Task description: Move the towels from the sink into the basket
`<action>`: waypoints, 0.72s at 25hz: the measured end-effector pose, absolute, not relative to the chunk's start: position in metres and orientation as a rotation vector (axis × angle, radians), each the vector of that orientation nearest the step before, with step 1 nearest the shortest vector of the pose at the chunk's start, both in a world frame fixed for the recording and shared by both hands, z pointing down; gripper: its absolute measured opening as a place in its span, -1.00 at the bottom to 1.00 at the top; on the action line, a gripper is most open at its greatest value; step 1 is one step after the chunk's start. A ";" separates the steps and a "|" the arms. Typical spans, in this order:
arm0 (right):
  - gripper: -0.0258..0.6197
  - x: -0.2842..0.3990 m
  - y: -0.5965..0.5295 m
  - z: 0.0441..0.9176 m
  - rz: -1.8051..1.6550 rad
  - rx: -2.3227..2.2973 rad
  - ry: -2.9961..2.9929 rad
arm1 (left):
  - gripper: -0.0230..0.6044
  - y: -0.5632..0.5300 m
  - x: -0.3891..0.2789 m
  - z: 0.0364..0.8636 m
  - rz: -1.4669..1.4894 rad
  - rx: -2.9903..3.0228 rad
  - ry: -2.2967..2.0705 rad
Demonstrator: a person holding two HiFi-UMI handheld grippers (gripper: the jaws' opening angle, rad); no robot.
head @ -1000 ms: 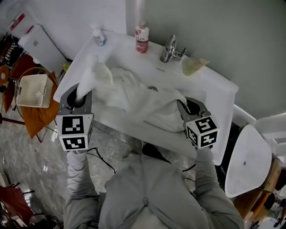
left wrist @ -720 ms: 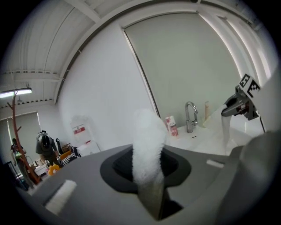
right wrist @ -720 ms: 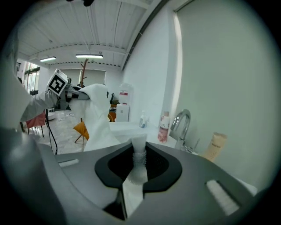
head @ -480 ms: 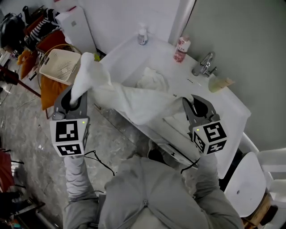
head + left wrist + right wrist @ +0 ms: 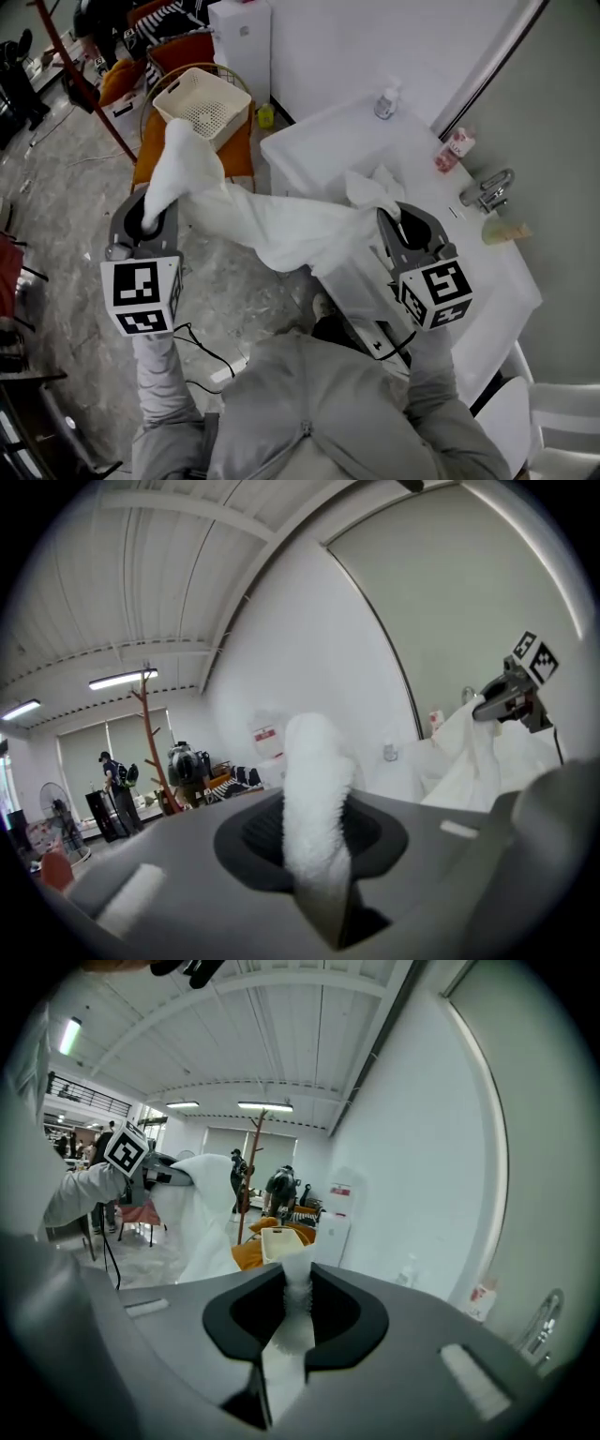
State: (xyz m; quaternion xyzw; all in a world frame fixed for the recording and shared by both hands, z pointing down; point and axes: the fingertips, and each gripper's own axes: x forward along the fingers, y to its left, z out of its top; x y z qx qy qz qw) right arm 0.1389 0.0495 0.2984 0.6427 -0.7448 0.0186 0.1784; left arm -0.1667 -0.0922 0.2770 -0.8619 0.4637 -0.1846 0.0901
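A long white towel [image 5: 272, 225] hangs stretched between my two grippers, in the air over the floor to the left of the white sink [image 5: 319, 141]. My left gripper [image 5: 148, 214] is shut on one end, which sticks up as a thick roll [image 5: 314, 799] between its jaws. My right gripper [image 5: 398, 225] is shut on the other end [image 5: 292, 1321], at the sink's front edge. The cream basket [image 5: 202, 103] stands on an orange chair beyond the left gripper, and also shows in the right gripper view [image 5: 281, 1241]. A bunched white fold [image 5: 373, 186] rises beside the right gripper.
On the sink's rim stand a small pump bottle [image 5: 384, 101], a pink bottle [image 5: 457, 145] and a faucet [image 5: 492, 190]. A white cabinet [image 5: 242, 37] stands behind the basket. A red coat-stand pole [image 5: 89, 89] slants at the left. A white chair [image 5: 553, 422] is at the lower right.
Both grippers have carried the towel up out of the sink and to the left. It now hangs over the floor, and the basket has come nearer to the left gripper.
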 end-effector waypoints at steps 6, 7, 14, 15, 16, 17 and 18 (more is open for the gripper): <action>-0.78 0.093 0.009 0.294 -0.008 1.667 -2.201 | -0.46 -0.094 -0.226 0.283 -0.528 -2.504 1.563; -0.78 0.087 0.003 0.295 -0.014 1.641 -2.218 | -0.46 -0.092 -0.236 0.286 -0.540 -2.493 1.597; -0.78 0.046 -0.043 0.304 -0.030 1.497 -2.368 | -0.46 -0.093 -0.279 0.296 -0.603 -2.389 1.771; -0.78 0.043 -0.051 0.305 -0.032 1.484 -2.387 | -0.46 -0.096 -0.281 0.296 -0.612 -2.378 1.785; -0.78 0.040 -0.059 0.306 -0.031 1.470 -2.404 | -0.46 -0.100 -0.282 0.297 -0.625 -2.367 1.797; -0.78 0.038 -0.068 0.308 -0.028 1.456 -2.419 | -0.46 -0.105 -0.284 0.298 -0.643 -2.356 1.811; -0.79 0.036 -0.077 0.309 -0.024 1.443 -2.433 | -0.46 -0.110 -0.286 0.300 -0.663 -2.346 1.824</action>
